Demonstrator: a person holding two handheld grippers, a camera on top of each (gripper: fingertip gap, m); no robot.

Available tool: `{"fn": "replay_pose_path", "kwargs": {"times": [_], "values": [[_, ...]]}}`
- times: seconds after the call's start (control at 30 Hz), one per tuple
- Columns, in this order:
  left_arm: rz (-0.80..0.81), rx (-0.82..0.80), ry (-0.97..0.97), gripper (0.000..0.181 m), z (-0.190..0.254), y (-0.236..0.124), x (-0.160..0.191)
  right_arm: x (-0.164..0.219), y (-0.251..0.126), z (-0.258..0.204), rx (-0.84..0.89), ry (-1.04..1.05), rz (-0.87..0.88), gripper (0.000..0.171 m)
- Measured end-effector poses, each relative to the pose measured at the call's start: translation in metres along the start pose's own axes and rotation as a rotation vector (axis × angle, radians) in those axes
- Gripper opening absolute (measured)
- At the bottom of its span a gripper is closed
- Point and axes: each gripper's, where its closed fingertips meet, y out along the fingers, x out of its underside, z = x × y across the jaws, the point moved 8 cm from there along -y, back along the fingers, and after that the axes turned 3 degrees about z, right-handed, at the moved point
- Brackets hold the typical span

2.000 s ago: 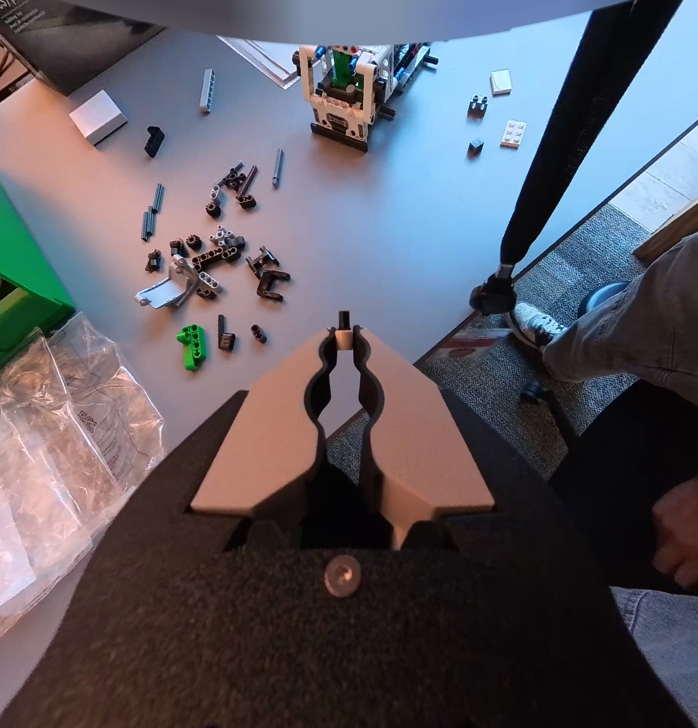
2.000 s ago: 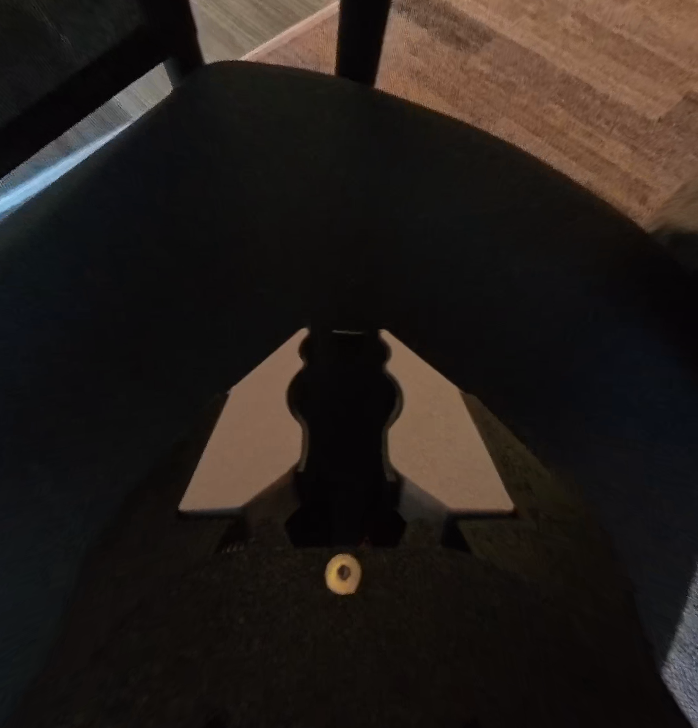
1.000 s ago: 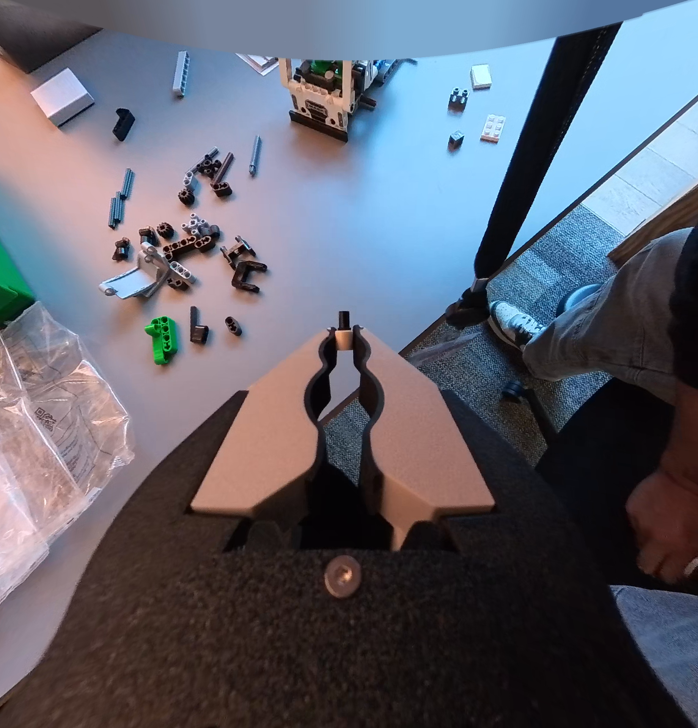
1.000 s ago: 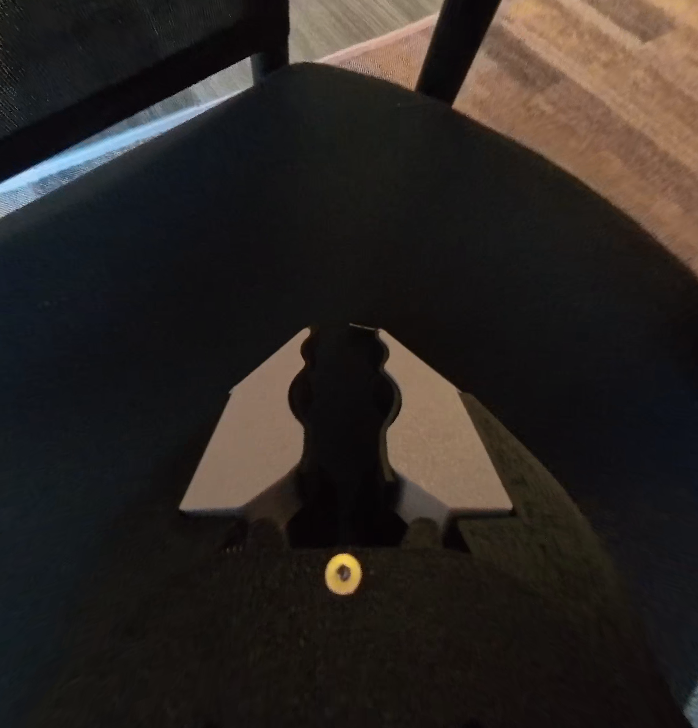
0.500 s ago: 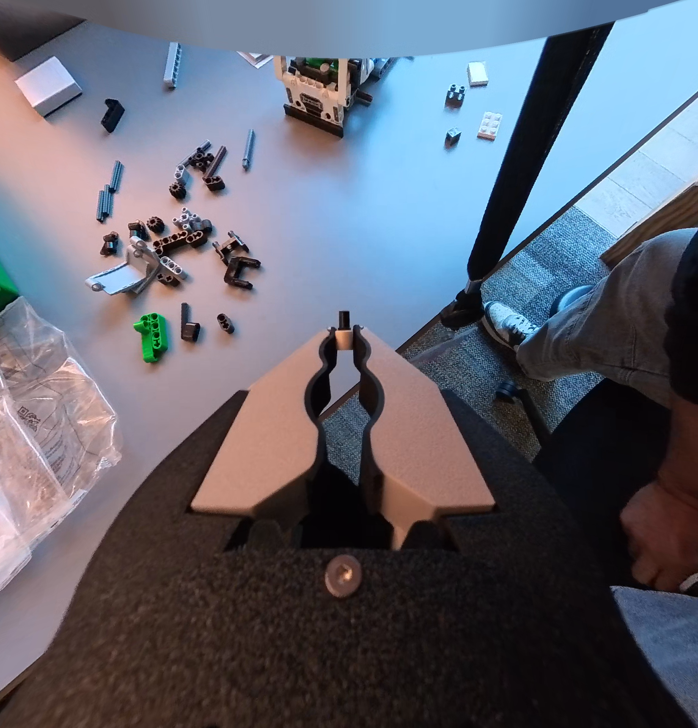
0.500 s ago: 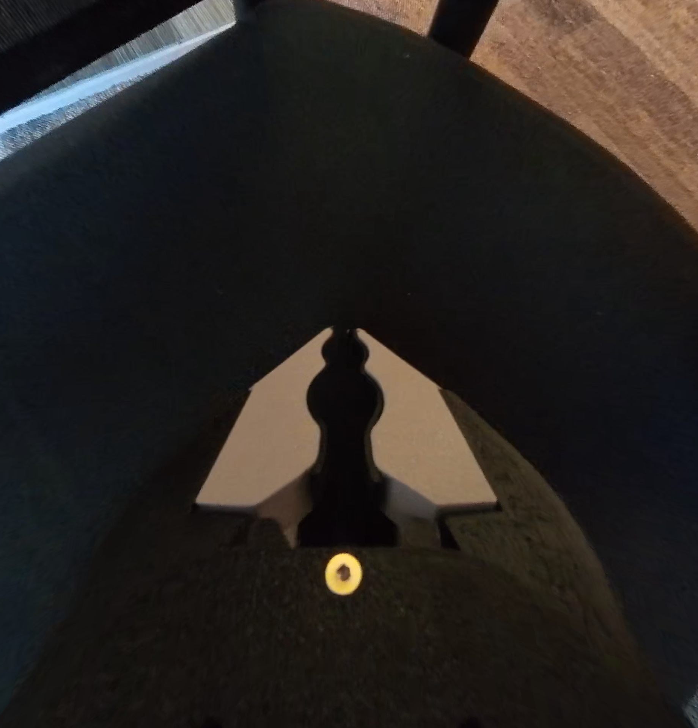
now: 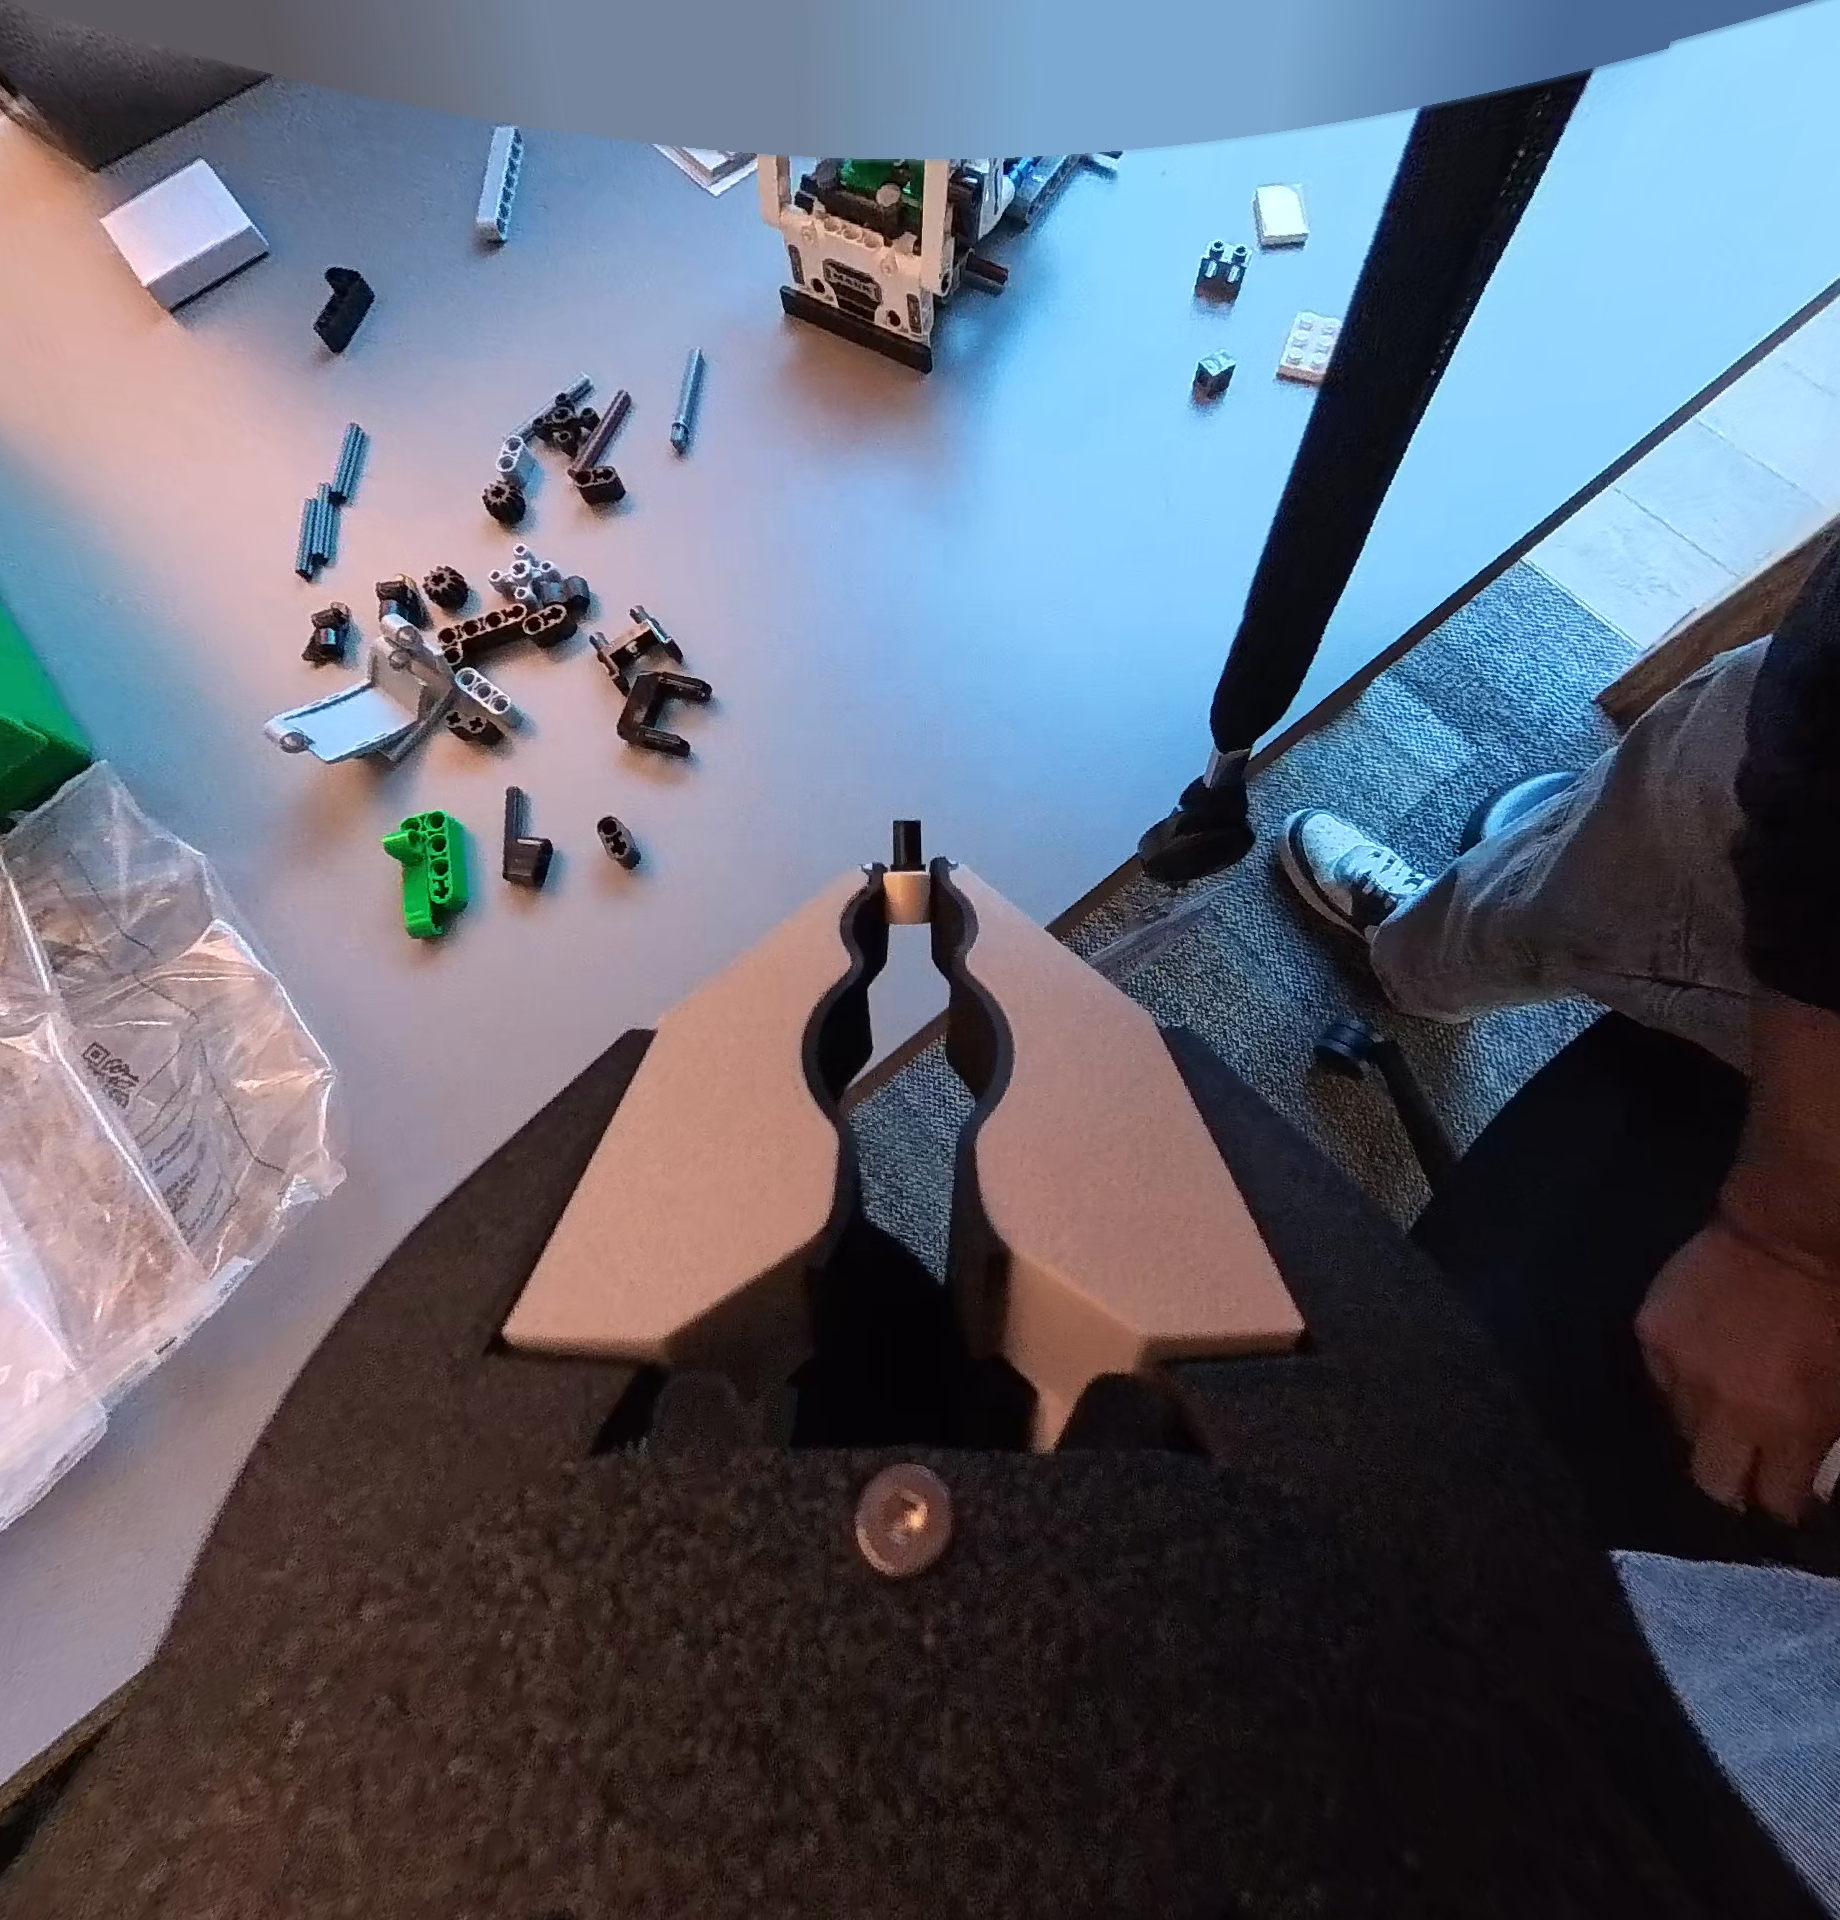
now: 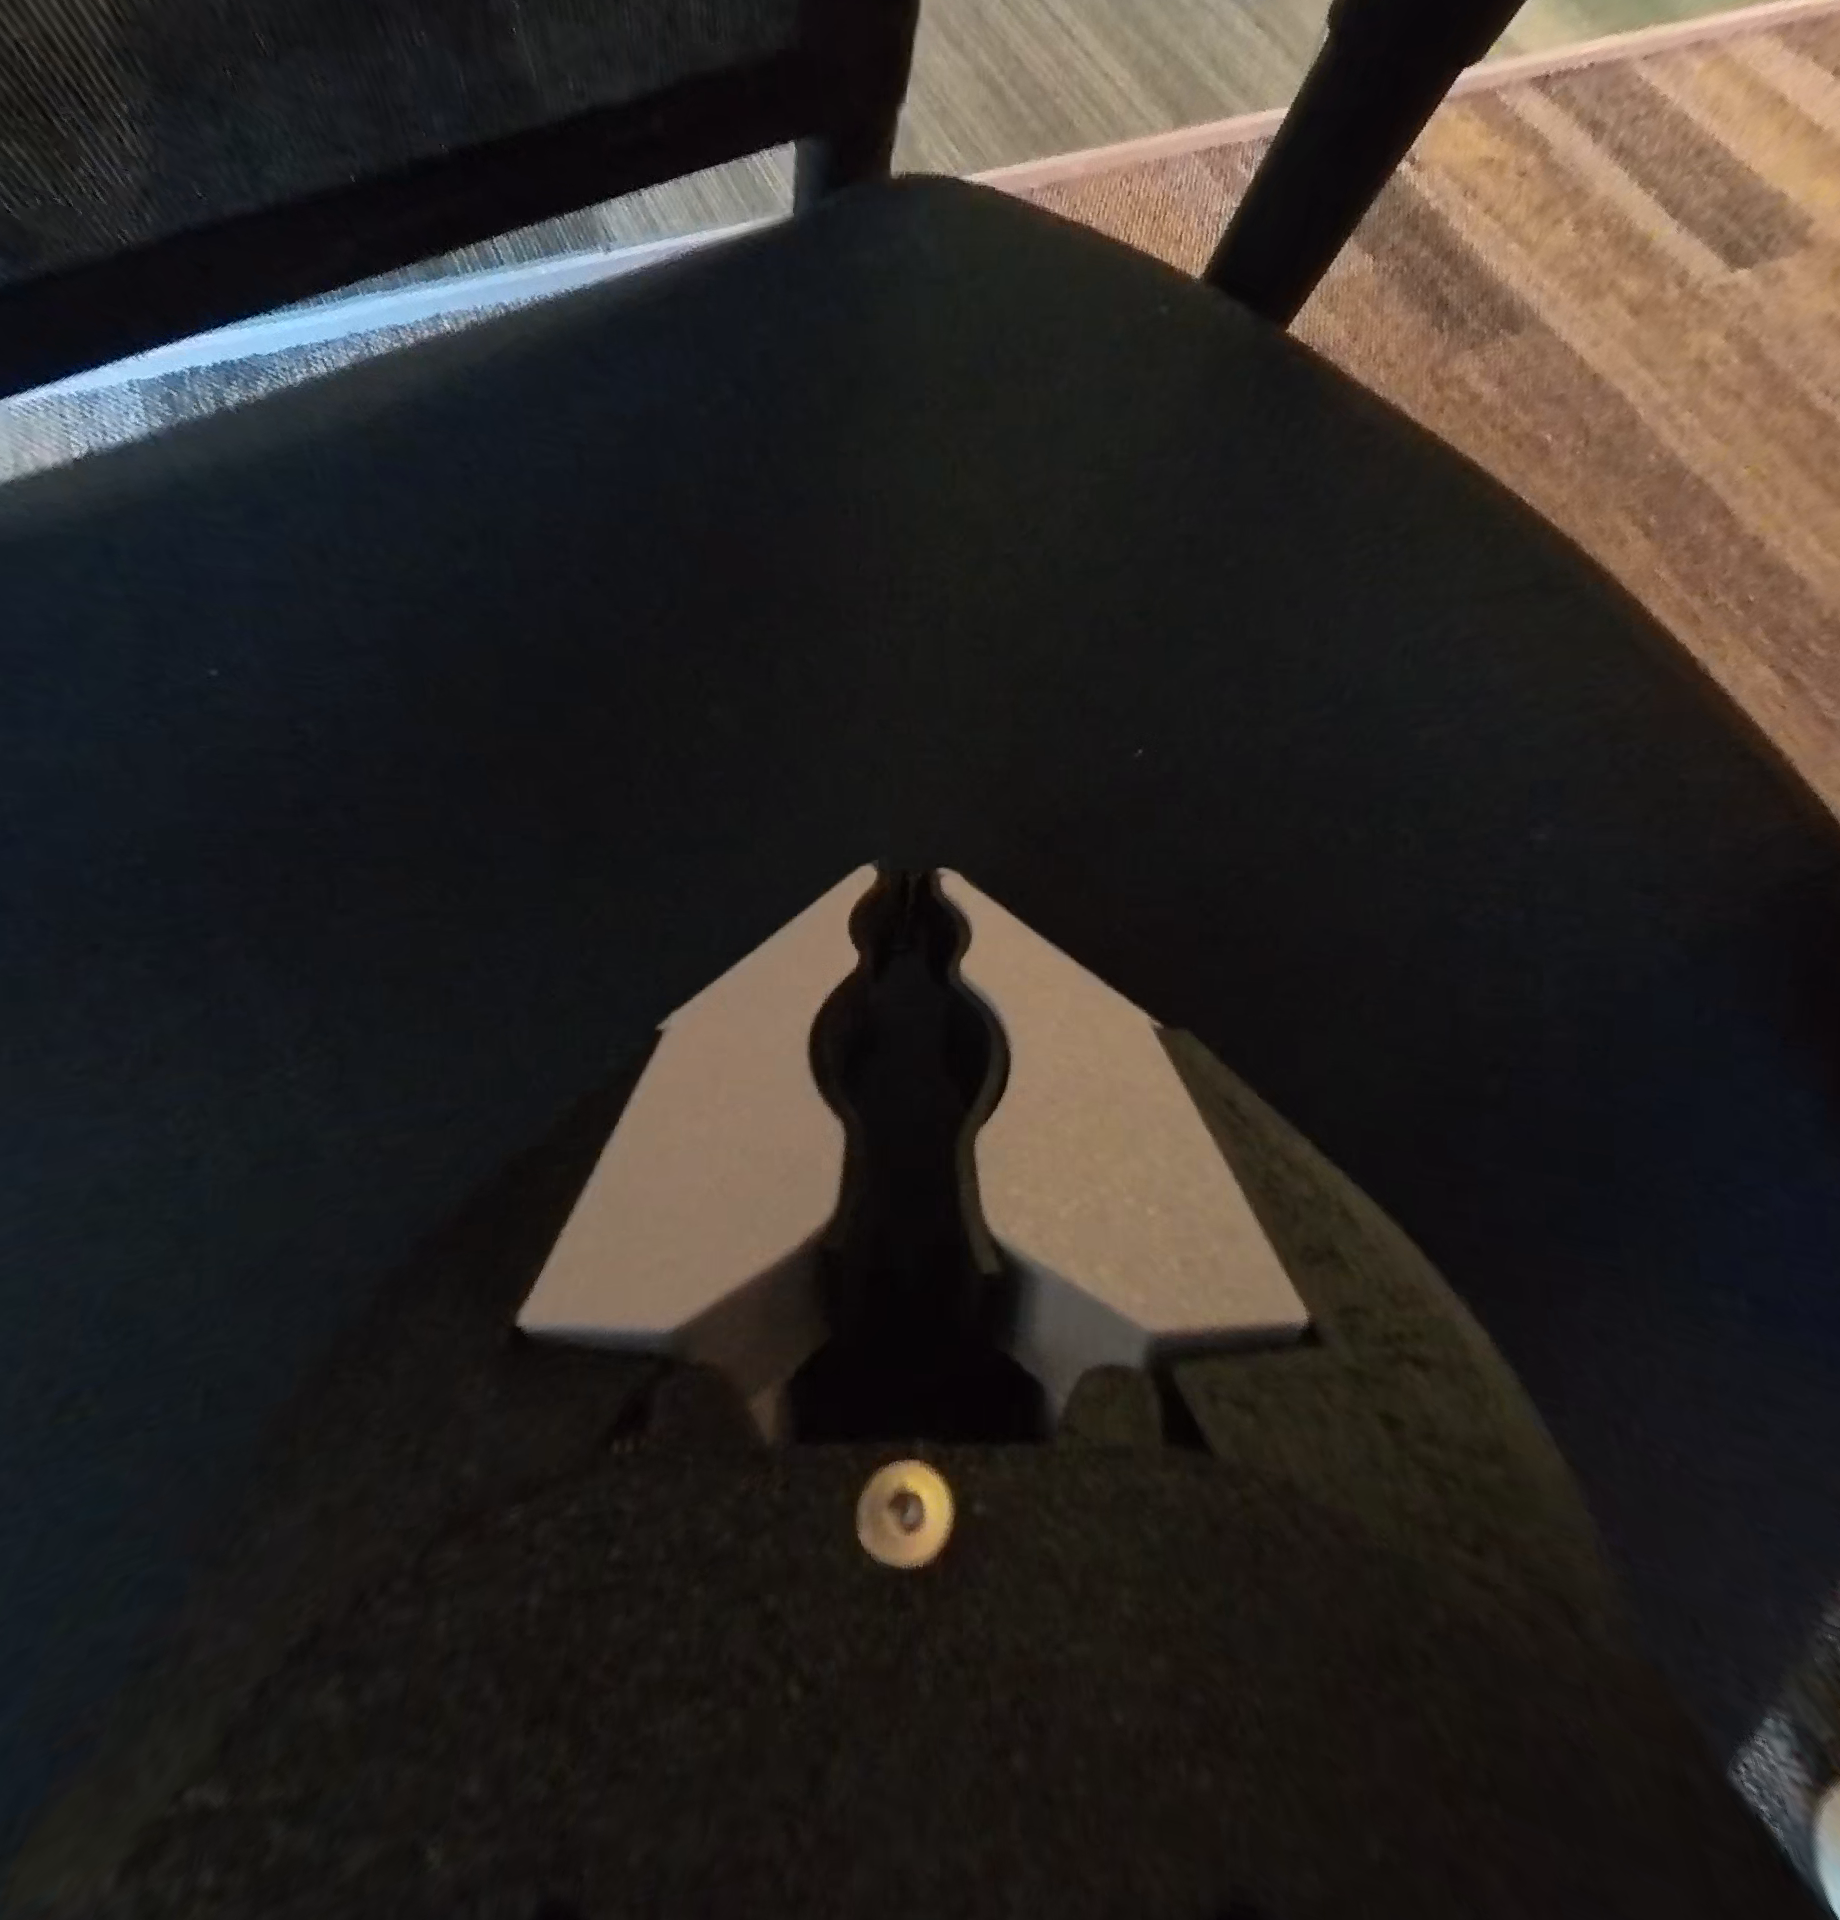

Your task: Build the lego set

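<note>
My left gripper (image 7: 905, 896) is shut on a small white piece with a black pin (image 7: 905, 883) and holds it above the near edge of the grey table (image 7: 947, 571). The partly built white and green truck (image 7: 874, 249) stands at the far side. A pile of loose black and grey parts (image 7: 500, 623) and a green piece (image 7: 428, 857) lie to the left. My right gripper (image 8: 910, 883) hangs over a black chair seat (image 8: 895, 571). Its jaws are closed to a narrow gap on a small dark piece (image 8: 905, 909) that is hard to make out.
Clear plastic bags (image 7: 116, 1091) and a green box (image 7: 2, 686) lie at the left. A black pole (image 7: 1352, 416) stands at the table's right edge. A person's leg (image 7: 1570, 883) and hand (image 7: 1747, 1371) are at the right. Small bricks (image 7: 1309, 348) lie near the pole. Across from one pair of fingers to the other is roughly 60 cm.
My right gripper went from open to closed over the chair seat. My left gripper kept its hold on the white piece and drifted slightly over the table edge.
</note>
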Motion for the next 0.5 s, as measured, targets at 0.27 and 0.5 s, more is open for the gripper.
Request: {"fn": "replay_pose_path", "kwargs": {"times": [0.27,0.5], "values": [[0.018,-0.004,-0.014,0.006,0.0,-0.002,0.0,0.025,-0.072,0.049,0.011,0.54,0.223,0.004],[0.069,-0.03,-0.038,0.007,-0.01,-0.008,-0.013,0.01,-0.191,0.092,0.265,0.644,0.392,0.004]]}}
